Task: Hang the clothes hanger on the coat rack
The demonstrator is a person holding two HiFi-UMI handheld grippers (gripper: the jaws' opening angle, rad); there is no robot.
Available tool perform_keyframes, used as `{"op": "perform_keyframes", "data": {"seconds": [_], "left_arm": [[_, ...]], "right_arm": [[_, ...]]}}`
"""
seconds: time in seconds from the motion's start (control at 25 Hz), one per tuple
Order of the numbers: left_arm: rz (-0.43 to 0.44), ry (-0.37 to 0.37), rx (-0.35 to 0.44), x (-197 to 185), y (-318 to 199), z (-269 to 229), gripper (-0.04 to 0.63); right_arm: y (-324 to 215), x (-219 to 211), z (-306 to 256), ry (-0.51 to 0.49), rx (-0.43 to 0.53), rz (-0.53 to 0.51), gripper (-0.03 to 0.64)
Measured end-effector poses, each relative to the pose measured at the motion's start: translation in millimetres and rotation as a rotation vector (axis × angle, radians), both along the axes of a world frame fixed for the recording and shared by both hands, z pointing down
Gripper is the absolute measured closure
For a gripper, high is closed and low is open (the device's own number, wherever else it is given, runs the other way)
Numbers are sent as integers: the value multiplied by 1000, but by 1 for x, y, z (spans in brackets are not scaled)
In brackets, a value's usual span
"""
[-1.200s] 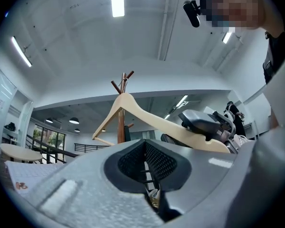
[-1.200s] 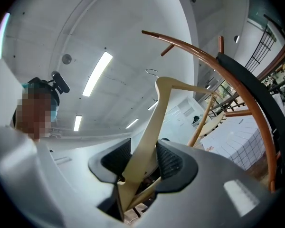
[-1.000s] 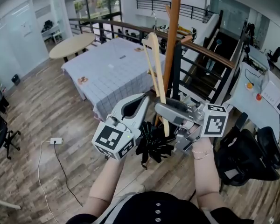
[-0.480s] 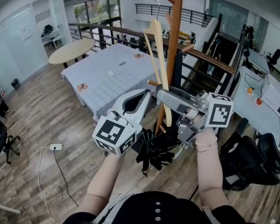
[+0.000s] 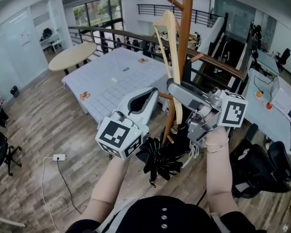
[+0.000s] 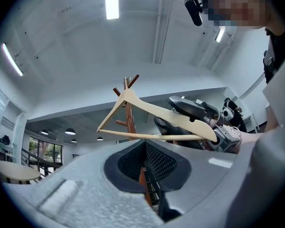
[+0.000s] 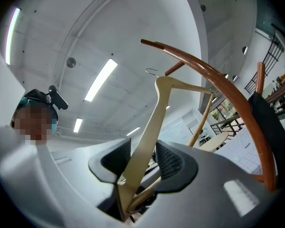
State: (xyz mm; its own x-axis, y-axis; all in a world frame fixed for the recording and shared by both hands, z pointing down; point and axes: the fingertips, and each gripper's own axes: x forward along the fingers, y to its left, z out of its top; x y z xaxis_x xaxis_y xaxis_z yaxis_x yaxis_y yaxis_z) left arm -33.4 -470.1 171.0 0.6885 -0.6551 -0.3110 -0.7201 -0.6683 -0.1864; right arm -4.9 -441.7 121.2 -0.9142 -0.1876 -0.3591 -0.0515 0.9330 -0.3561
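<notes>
Wooden hanger (image 5: 173, 57), pinched by the right claw (image 5: 174, 93), stands nearly upright, hook topmost; left claw (image 5: 152, 92) pressed together.

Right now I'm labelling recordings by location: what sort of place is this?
Probably an open-plan office or lab on an upper floor: a railing by a staircase, an office chair, and a cloth-covered table.

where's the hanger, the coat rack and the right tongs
hanger (image 7: 152, 127): right gripper view, on its pale wooden arm
coat rack (image 5: 185, 18): head view, on the brown upright pole
right tongs (image 7: 143, 159): right gripper view, midway between the tips, which are closed on the hanger
</notes>
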Motion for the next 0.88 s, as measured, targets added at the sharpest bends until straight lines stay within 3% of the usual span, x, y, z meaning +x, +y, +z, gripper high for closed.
{"op": "perform_keyframes", "data": {"seconds": [0.6,0.88], "left_arm": [[53,36,-32,2,-15,1,594],[70,41,-47,5,-16,10,592]], "right_arm": [[-31,3,-6,-41,-55,36,451],[-48,2,11,-93,-128,9,451]]}}
